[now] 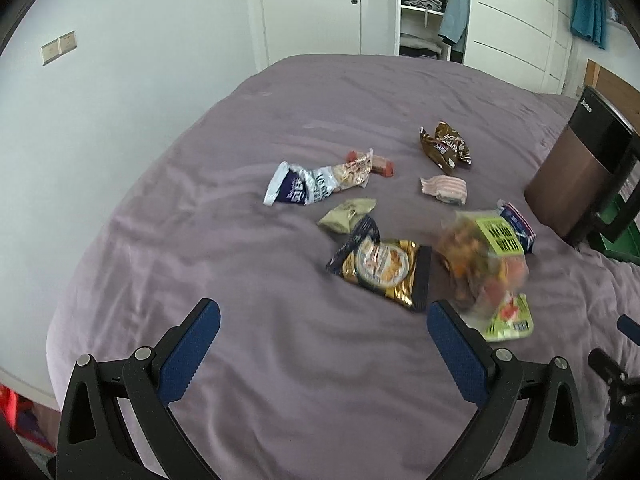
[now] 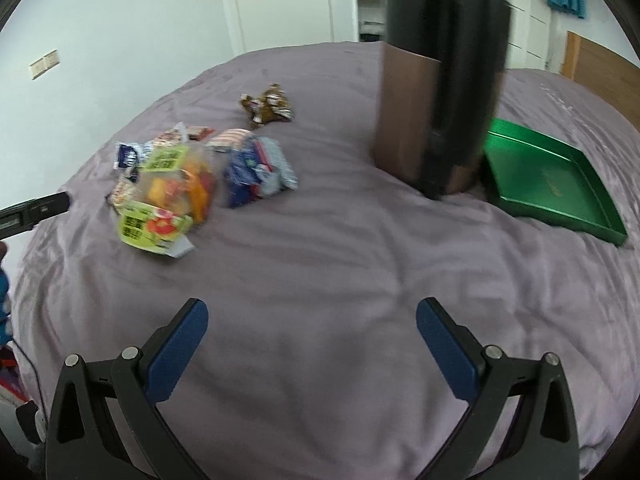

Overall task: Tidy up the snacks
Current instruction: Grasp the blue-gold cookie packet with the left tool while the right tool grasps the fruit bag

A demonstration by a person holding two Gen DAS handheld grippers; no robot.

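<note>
Several snack packets lie scattered on a purple bed (image 1: 248, 264). In the left wrist view: a gold and black packet (image 1: 384, 272), a clear bag with a lime green label (image 1: 486, 268), a blue and white bag (image 1: 298, 188), a pale green packet (image 1: 348, 216), a brown packet (image 1: 446, 146), a striped pink packet (image 1: 444, 189). My left gripper (image 1: 324, 322) is open and empty, just short of the gold packet. In the right wrist view my right gripper (image 2: 312, 318) is open and empty over bare sheet; the clear bag (image 2: 168, 196), a blue packet (image 2: 260, 170) and a green tray (image 2: 548, 182) lie ahead.
A tall brown and black appliance (image 2: 436, 92) stands on the bed beside the green tray; it also shows in the left wrist view (image 1: 580, 168). A white wall runs along the bed's left side. A door and an open wardrobe (image 1: 426, 4) are behind the bed.
</note>
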